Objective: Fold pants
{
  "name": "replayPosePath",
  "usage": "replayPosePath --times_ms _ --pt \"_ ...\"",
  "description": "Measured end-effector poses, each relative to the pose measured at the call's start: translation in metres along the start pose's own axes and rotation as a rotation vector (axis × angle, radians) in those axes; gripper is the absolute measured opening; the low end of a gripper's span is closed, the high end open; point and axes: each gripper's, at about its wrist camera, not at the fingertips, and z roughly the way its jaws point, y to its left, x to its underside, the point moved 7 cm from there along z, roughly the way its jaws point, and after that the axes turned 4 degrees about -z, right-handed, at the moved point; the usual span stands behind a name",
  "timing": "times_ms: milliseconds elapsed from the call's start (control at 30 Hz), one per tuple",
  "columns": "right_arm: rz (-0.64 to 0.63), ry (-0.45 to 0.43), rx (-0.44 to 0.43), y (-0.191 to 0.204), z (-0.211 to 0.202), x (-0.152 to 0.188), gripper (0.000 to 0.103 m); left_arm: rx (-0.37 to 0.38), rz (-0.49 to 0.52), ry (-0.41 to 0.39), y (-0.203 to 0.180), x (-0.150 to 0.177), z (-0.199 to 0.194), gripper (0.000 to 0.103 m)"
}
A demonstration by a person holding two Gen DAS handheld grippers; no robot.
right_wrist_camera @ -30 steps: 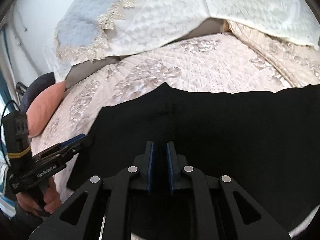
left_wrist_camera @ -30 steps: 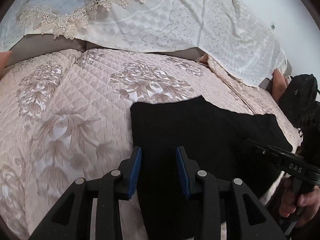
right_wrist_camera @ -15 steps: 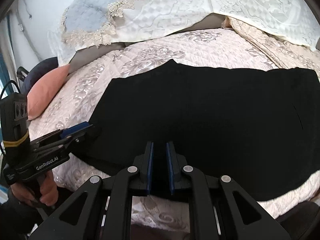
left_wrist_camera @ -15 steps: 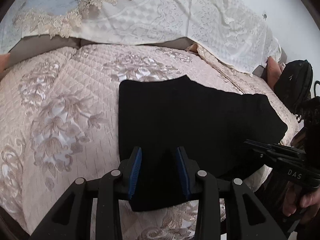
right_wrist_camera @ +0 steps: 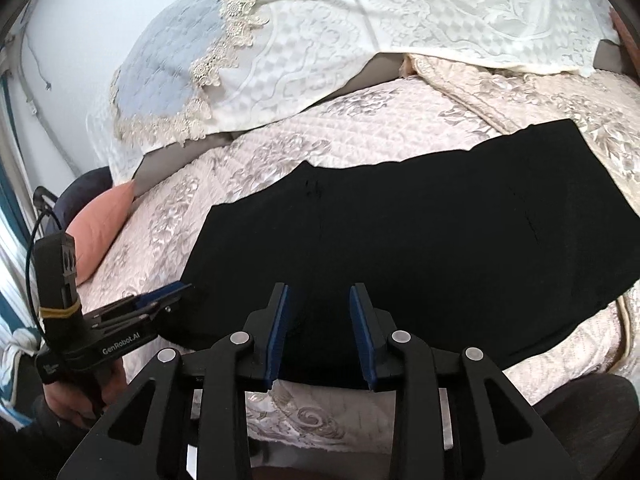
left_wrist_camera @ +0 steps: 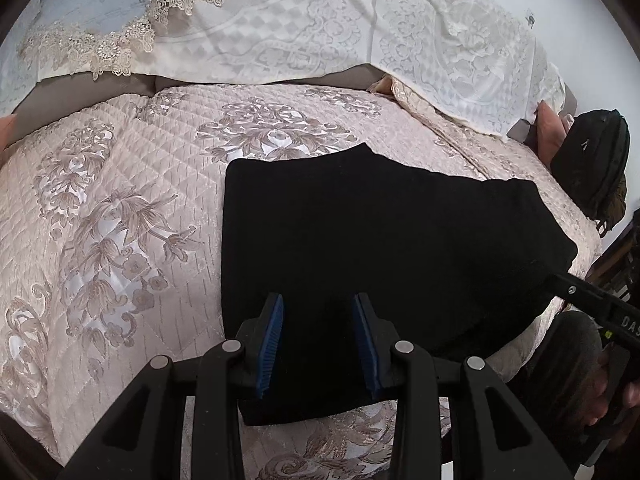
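We see black pants [left_wrist_camera: 360, 240] lying folded, flat on bed [left_wrist_camera: 120, 220], near front edge, below white lace cover [left_wrist_camera: 320, 32]. Our left hand-held gripper [left_wrist_camera: 318, 336] hovers over pants' near edge, spread, nothing pinched. Our right hand-held gripper [right_wrist_camera: 318, 330] above same edge, jaws just opened, spread, no cloth between pads. Pink pillow [right_wrist_camera: 104, 224] left of pants.
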Motion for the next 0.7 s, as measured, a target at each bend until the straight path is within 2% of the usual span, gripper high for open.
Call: replayPosePath --times_ms 333,367,433,467,700 --pt "0.045 -0.034 0.027 -0.021 -0.011 -0.005 0.032 -0.010 0.009 -0.009 -0.001 -0.009 0.003 0.038" --pt "0.052 -0.041 0.035 -0.024 -0.013 -0.007 0.033 -0.009 0.008 -0.012 -0.002 -0.010 0.002 0.038" --pt "0.065 -0.059 0.045 -0.029 -0.017 -0.010 0.046 -0.006 0.011 -0.019 -0.003 -0.011 0.000 0.038" --pt "0.077 -0.072 0.056 -0.034 -0.021 -0.012 0.048 -0.006 0.014 -0.026 -0.004 -0.012 -0.002 0.038" --pt "0.164 -0.136 0.128 -0.072 -0.044 -0.021 0.048 -0.025 0.015 -0.055 -0.001 -0.020 -0.008 0.038"
